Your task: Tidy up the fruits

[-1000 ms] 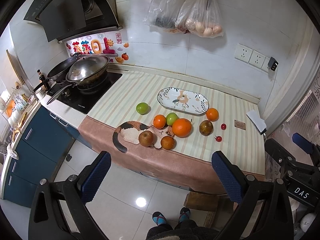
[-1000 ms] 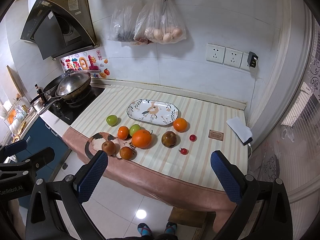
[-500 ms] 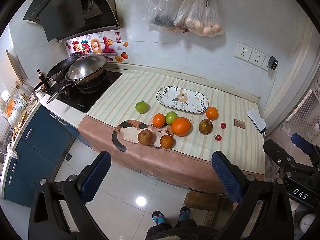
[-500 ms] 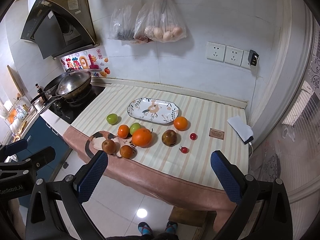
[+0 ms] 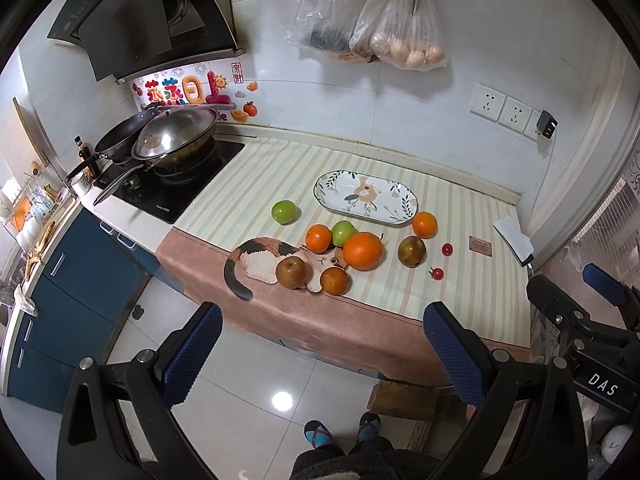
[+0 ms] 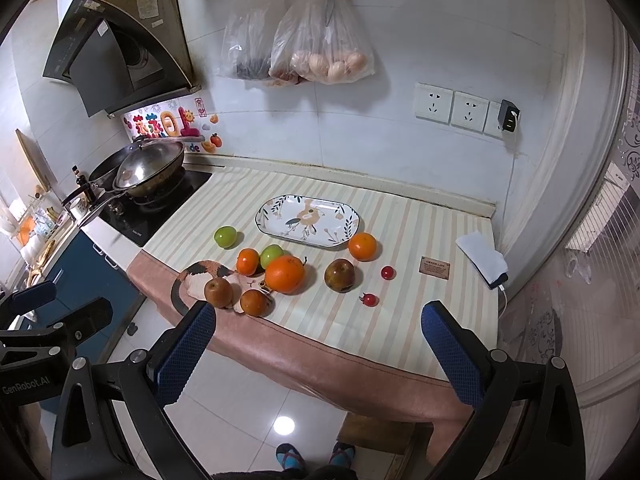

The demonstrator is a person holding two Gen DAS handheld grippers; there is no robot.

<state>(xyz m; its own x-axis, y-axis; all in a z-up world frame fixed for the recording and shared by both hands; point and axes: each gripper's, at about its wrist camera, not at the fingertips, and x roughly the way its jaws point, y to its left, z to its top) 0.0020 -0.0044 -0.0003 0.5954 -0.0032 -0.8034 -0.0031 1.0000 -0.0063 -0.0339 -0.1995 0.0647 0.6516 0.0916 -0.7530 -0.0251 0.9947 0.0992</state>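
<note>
Blue-padded left gripper [image 5: 322, 354] and right gripper [image 6: 318, 354] both hang over the floor short of the counter, jaws wide apart, nothing between them. Fruits sit on the striped cloth [image 6: 400, 320]: large orange [image 6: 285, 274] touching a green apple [image 6: 272, 255]; brown pear [image 6: 339, 275] apart, near two cherry tomatoes [image 6: 387, 272]. Patterned oval plate [image 6: 307, 221] lies behind them, holding no fruit.

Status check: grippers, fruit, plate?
Left gripper and right gripper open, short of the counter. Fruit loose on the cloth, none on the plate. Nothing in the way.
</note>
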